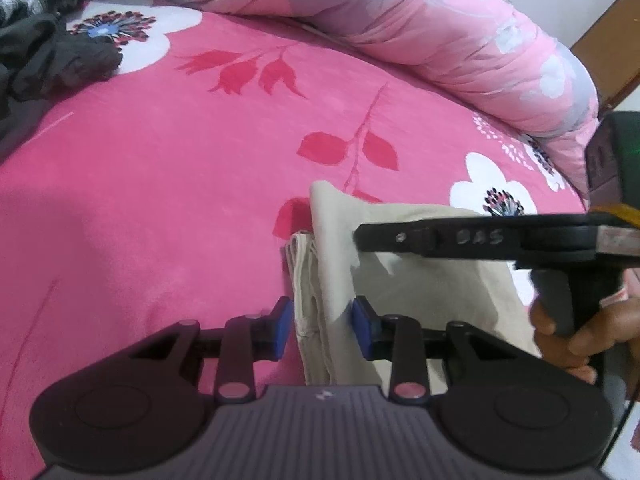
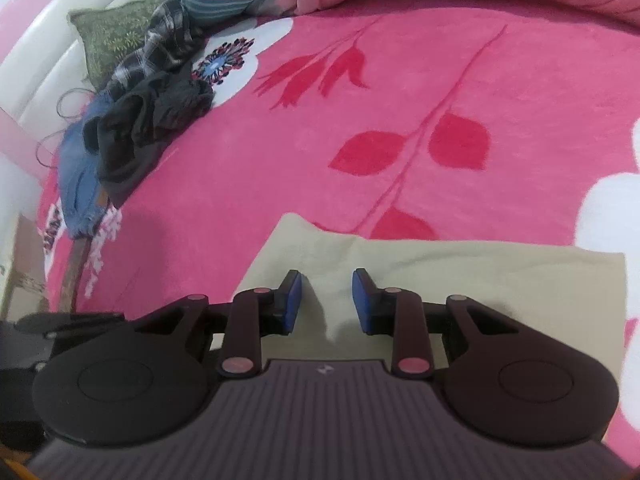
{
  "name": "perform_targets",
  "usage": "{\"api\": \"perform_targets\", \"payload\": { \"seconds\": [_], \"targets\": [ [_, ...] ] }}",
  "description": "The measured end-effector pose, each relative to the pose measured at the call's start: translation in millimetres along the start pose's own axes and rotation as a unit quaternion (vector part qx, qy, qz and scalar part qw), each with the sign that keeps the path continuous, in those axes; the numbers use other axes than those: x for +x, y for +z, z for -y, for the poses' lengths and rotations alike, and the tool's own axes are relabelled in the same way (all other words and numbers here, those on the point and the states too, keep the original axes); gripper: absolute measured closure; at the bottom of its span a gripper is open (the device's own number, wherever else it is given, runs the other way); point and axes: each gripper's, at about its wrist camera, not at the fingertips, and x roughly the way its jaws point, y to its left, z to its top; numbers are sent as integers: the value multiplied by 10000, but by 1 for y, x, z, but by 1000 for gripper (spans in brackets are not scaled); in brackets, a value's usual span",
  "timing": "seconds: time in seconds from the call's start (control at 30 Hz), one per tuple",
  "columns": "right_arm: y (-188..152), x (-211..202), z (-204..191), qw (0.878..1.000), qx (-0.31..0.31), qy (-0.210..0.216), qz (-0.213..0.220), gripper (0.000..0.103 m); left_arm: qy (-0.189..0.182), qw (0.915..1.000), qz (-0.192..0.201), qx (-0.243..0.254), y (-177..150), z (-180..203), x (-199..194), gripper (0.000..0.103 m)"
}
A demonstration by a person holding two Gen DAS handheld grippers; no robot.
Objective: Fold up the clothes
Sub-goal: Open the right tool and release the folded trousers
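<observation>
Beige garment [image 1: 420, 288] lies folded flat on the pink flowered bedspread [image 1: 180, 160], near edge of the bed, right of centre in the left wrist view.

Left wrist view: left gripper [image 1: 322, 326] sits over the garment's left edge. Jaws partly open; a raised fold of beige cloth stands between the blue pads [image 1: 362, 326]. The right pad touches the cloth, the left pad appears just clear of it, so a firm pinch cannot be told. This view alone shows the right gripper [image 1: 360, 240] from the side, reaching in from the right with its tip on a lifted corner of the garment, and the hand [image 1: 568, 332] around its grip. Whether that tip pinches the cloth cannot be told here.

Right wrist view: right gripper [image 2: 326, 300] over the same garment [image 2: 460, 280]. Jaws partly open, a small ridge of cloth in the gap, neither pad clearly pressing on it. This view alone shows the far-left pile in full: dark garment [image 2: 148, 132], plaid shirt [image 2: 160, 44], blue denim [image 2: 80, 176], green cushion [image 2: 108, 32], white padded headboard [image 2: 60, 60]. The left wrist view shows only the pile's edge.

Both views: pink quilt [image 1: 440, 32] bunched along the far side.
</observation>
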Motion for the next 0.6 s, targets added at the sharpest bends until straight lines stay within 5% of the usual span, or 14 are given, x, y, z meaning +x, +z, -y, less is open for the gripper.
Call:
{"api": "perform_targets", "payload": {
  "seconds": [0.37,0.6],
  "targets": [
    [-7,-48,-28,9936,874,-702,98,50,-82,9983,-340,463,15,-17,-21,59],
    [-11,-69,-44,9864,906,-1349,240,16,-198,9965,-431,683,24,-25,-23,52]
  ]
}}
